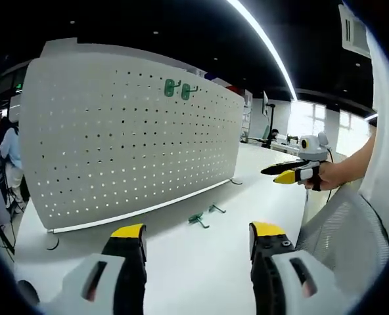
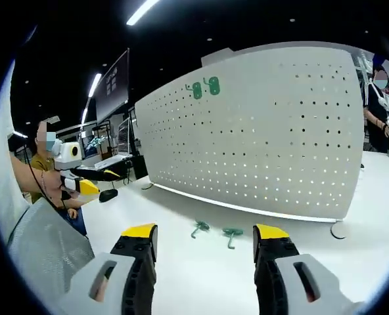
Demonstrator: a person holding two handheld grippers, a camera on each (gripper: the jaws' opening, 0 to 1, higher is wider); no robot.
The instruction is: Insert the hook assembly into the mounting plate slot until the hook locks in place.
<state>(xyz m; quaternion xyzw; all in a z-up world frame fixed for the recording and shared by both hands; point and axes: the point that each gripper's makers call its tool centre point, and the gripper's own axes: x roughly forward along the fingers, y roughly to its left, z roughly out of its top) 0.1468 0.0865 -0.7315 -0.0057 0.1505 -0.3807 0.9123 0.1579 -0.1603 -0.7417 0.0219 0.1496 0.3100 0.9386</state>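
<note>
- Left gripper (image 1: 198, 239) at the bottom of its view: we see yellow-tipped jaws apart, nothing between them.
- Right gripper (image 2: 205, 241) likewise spread wide and empty at the bottom of its own view.
- Two green hooks (image 1: 205, 215) lie flat on the white table (image 1: 181, 269), lower centre of the left gripper view, just beside each other; long axes roughly across the frame.
- We spot two more green hooks (image 2: 204, 87) hanging upright on the white pegboard (image 2: 273, 131), upper centre.
</note>
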